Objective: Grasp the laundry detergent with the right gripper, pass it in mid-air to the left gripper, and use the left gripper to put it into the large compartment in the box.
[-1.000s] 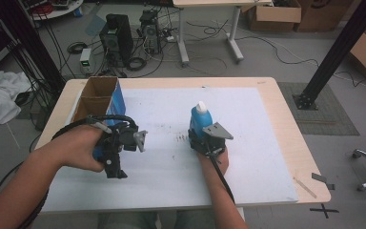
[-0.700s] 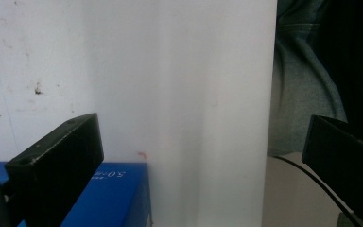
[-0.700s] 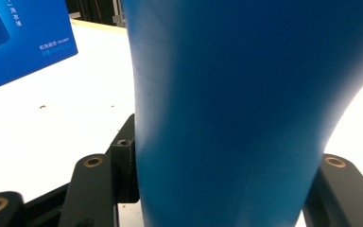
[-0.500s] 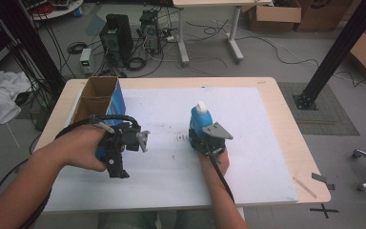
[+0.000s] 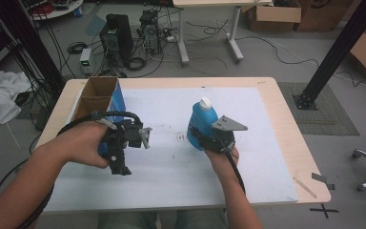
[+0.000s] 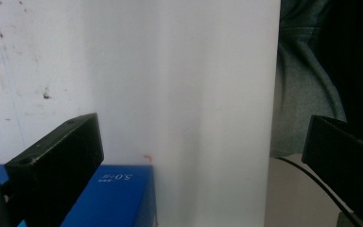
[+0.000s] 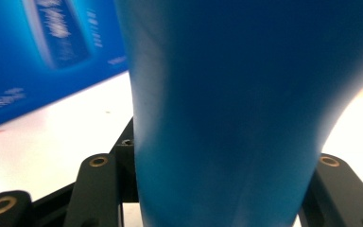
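My right tongs (image 5: 208, 136) clamp the blue plastic bottle with a white cap (image 5: 201, 121), upright between them, long axis vertical. The open-topped blue cardboard box (image 5: 106, 98) lies to their left, nearer my empty, wide-open left tongs (image 5: 119, 167). Box print reads "5.0".

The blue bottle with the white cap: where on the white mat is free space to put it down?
Free: the mat's right part, between the blue bottle with the white cap and the table edge, and the far middle strip. Crowded: the left, where the open blue cardboard box and left gripper stand.
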Available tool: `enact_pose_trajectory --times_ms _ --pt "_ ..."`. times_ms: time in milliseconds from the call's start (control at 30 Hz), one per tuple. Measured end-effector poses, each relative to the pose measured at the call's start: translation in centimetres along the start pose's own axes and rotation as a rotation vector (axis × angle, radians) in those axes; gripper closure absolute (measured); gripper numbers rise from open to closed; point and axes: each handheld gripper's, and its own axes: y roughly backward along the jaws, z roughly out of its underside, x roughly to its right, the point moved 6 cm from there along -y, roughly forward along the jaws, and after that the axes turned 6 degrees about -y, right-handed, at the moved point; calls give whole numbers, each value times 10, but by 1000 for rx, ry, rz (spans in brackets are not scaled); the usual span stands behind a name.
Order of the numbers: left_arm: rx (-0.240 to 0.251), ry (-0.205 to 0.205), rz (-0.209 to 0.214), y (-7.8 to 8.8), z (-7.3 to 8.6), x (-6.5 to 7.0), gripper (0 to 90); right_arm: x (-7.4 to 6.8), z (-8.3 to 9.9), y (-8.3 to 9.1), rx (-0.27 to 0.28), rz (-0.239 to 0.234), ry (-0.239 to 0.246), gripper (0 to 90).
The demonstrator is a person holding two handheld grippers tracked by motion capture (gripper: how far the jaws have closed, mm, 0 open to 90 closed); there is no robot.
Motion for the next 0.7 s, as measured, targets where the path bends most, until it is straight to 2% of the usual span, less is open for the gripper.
enact_pose_trajectory --times_ms 33,133,233,367,500,533,600,700 --pt "-3 1 2 0 -1 0 1 0 0 0 0 0 0 449" --pt "-6 2 8 1 -2 -2 1 -4 -11 8 5 -69 43 449" --pt "-6 8 10 4 -3 -5 1 -10 -20 17 7 -160 81 450" --pt "-11 8 9 9 -4 -7 1 -22 -28 25 -24 -273 152 450" --pt "-16 11 10 14 -8 -10 1 -36 -28 30 -60 -367 214 449" --pt "-18 9 13 15 -10 -11 1 -36 -28 30 -60 -367 214 449" --pt "-28 7 19 17 -14 -12 1 -40 -25 29 -72 -384 249 449" --pt "-32 -1 20 20 -19 -13 1 -46 -21 27 -84 -433 259 450"
